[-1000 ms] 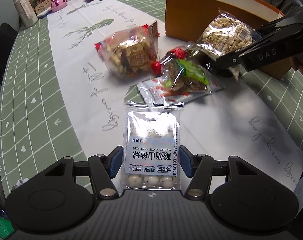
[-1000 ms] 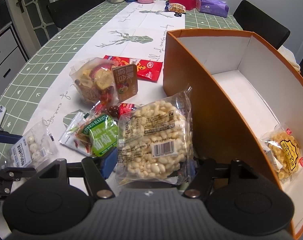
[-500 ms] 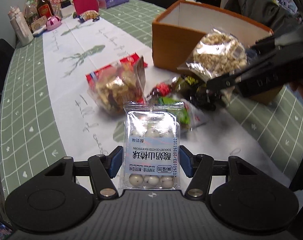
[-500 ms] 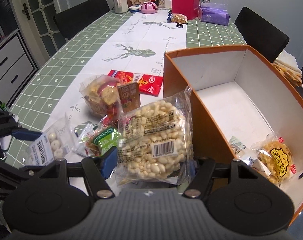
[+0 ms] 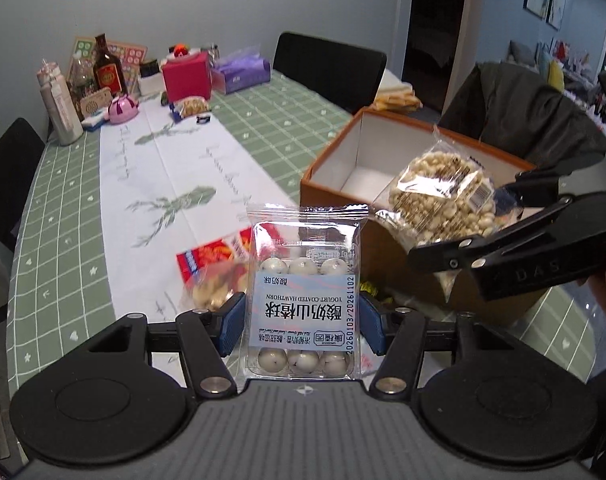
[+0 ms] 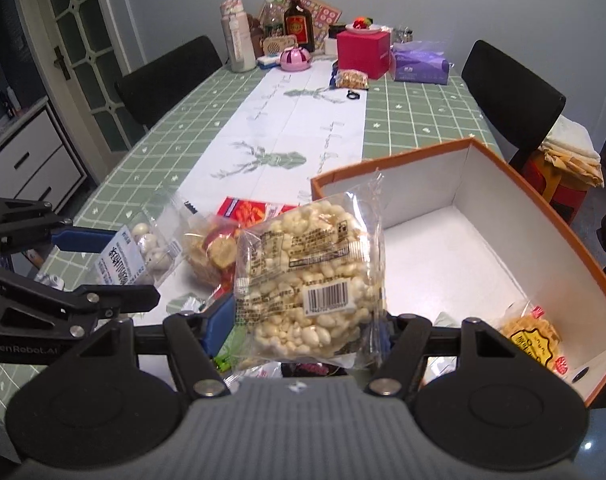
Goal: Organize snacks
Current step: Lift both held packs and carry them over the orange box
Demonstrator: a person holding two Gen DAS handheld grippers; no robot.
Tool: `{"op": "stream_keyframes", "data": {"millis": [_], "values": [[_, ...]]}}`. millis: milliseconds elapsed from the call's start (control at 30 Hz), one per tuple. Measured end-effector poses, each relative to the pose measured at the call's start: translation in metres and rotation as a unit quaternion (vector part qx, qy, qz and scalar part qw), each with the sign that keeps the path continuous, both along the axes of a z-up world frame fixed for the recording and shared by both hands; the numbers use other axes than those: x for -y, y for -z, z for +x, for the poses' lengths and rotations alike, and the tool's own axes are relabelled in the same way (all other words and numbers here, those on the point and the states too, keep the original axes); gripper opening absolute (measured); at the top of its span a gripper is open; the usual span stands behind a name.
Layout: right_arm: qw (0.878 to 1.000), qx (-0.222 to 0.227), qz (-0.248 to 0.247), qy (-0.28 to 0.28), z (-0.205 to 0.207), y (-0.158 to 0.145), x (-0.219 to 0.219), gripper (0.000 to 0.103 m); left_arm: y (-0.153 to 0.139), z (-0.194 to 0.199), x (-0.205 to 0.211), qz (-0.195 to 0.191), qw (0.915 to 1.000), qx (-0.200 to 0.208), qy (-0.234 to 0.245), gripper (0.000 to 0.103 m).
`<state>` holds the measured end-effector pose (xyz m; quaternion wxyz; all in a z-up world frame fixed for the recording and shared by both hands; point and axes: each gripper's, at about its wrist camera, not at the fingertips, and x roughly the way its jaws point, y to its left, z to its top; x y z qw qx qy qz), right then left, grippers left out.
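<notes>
My left gripper (image 5: 301, 326) is shut on a clear pack of yogurt-coated hawthorn balls (image 5: 305, 300), held upright above the table. My right gripper (image 6: 303, 326) is shut on a clear bag of puffed rice cake (image 6: 309, 280), lifted beside the orange box (image 6: 515, 184). The same bag (image 5: 443, 196) and right gripper (image 5: 499, 224) show at the right of the left wrist view, over the box's near wall (image 5: 331, 184). In the right wrist view the left gripper (image 6: 85, 254) and its pack (image 6: 137, 250) hang at the left. A yellow snack bag (image 6: 533, 340) lies inside the box.
More snack packs lie on the white runner: a red packet (image 6: 249, 212), a mixed fruit-chip bag (image 6: 213, 252), a green raisin pack (image 6: 223, 360). Bottles (image 6: 299, 20), a pink box (image 6: 363, 52) and purple tissues (image 6: 421, 66) crowd the far end. Black chairs (image 6: 511, 92) surround the green checked table (image 6: 419, 116).
Both grippers have risen with their packs still held. The table and loose snacks have dropped lower in both views, and the box's inside shows more.
</notes>
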<state>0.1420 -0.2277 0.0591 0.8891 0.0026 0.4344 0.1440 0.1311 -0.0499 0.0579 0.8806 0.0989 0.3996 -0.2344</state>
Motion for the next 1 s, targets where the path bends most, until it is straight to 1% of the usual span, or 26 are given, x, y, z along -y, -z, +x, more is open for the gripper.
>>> {"op": "stream_keyframes", "data": {"millis": [67,167,400,667,867,1000], "values": [[1.000,0.004,0.005,0.004,0.001,-0.006,0.007,0.066,-0.005,-0.001,0.006,-0.007,0.9999,0.007,0.001,0.068],[1.000,0.009,0.011,0.005,0.001,-0.014,0.017,0.065,-0.006,-0.003,0.016,-0.005,0.9998,0.017,0.006,0.068],[0.999,0.023,0.031,0.005,0.000,-0.032,0.043,0.066,-0.005,0.004,0.042,-0.019,0.9997,0.012,0.010,0.068],[0.997,0.034,0.055,0.035,0.004,-0.045,0.087,0.066,-0.007,0.015,0.083,-0.021,0.9993,0.015,0.028,0.068],[0.995,0.031,0.059,0.072,0.010,-0.042,0.120,0.066,-0.010,0.024,0.112,-0.023,0.9991,0.016,0.032,0.068],[0.994,0.022,0.060,0.092,0.017,-0.036,0.138,0.066,-0.009,0.033,0.130,-0.035,0.9989,0.012,0.028,0.068]]}}
